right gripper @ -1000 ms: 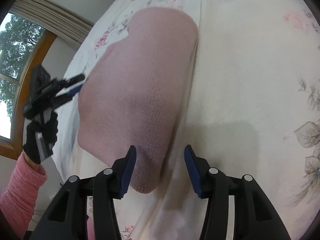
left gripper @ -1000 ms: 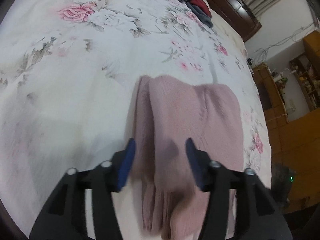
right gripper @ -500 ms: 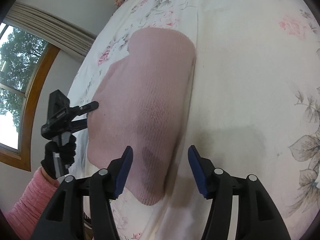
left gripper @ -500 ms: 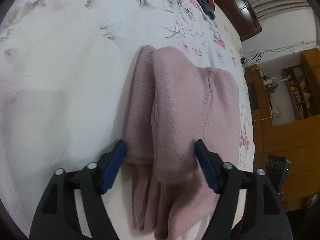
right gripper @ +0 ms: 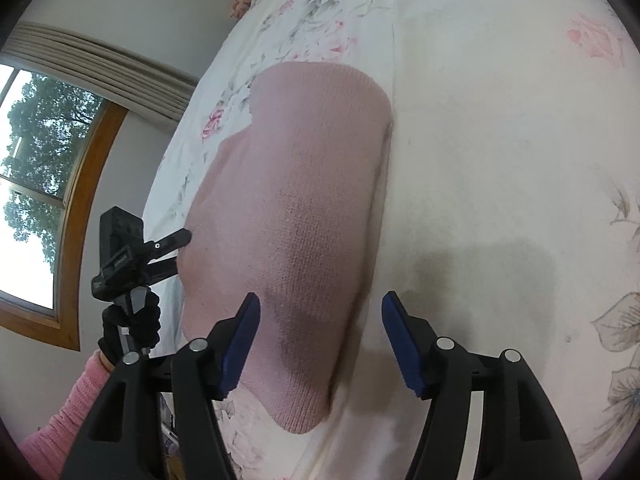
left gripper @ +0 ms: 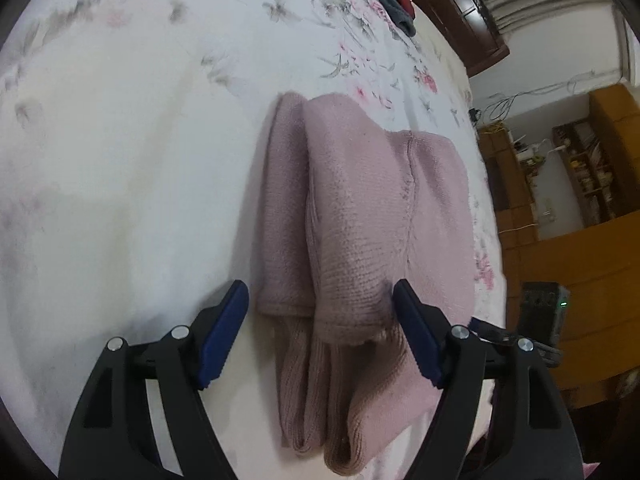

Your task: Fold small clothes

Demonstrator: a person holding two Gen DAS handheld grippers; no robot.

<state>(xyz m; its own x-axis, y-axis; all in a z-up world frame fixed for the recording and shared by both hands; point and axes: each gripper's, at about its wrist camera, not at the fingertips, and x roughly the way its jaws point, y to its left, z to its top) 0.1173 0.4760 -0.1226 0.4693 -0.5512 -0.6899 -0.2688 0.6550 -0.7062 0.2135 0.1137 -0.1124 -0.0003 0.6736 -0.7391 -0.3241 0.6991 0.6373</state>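
the pink knitted sweater point(left gripper: 360, 216) is laid part-folded on the floral bed sheet point(left gripper: 120, 160). the left gripper point(left gripper: 320, 332) and right gripper point(right gripper: 320, 340) are held with fingers apart, nothing clamped. both layers of each end should be pinched together and carried over evenly.

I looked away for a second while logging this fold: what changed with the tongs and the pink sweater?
Both tongs moved in lower over the pink sweater. The left tongs spread wider and now straddle its folded sleeve ends; the right tongs opened a little over its near corner. Neither has gripped anything. The sweater stayed folded in place on the floral bedsheet.
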